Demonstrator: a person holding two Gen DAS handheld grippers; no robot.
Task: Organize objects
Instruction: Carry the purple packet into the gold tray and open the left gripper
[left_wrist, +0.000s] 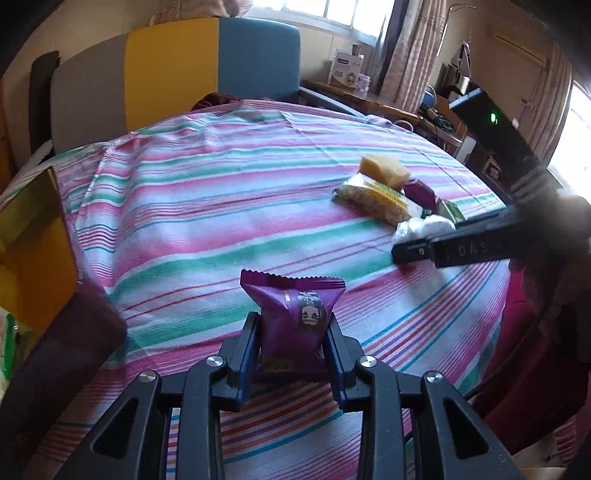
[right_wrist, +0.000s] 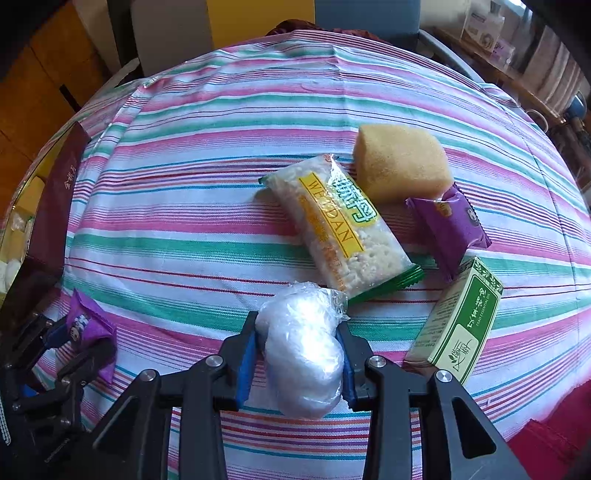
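**Two items gripped, four left on counter**

Striped counter (right_wrist: 184, 229): box (left_wrist: 37, 236) at its left edge already holds items. Loose: rice bar (right_wrist: 332, 225), sponge (right_wrist: 400, 162), green carton (right_wrist: 461, 321), purple packet (right_wrist: 454, 225). Left hand-held gripper (left_wrist: 291, 332) clamped on purple snack (left_wrist: 291, 314); right hand-held gripper (right_wrist: 299, 347) clamped on white wrapped bundle (right_wrist: 303, 347). Roughly mid-task, I judge.

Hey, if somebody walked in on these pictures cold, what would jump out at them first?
Probably the loud pink-and-green striped tablecloth filling both views. Next, the left tool clamped on a purple snack packet, and the right tool squeezing a clear-wrapped white bundle. Just beyond lie a rice bar, yellow sponge and green box.
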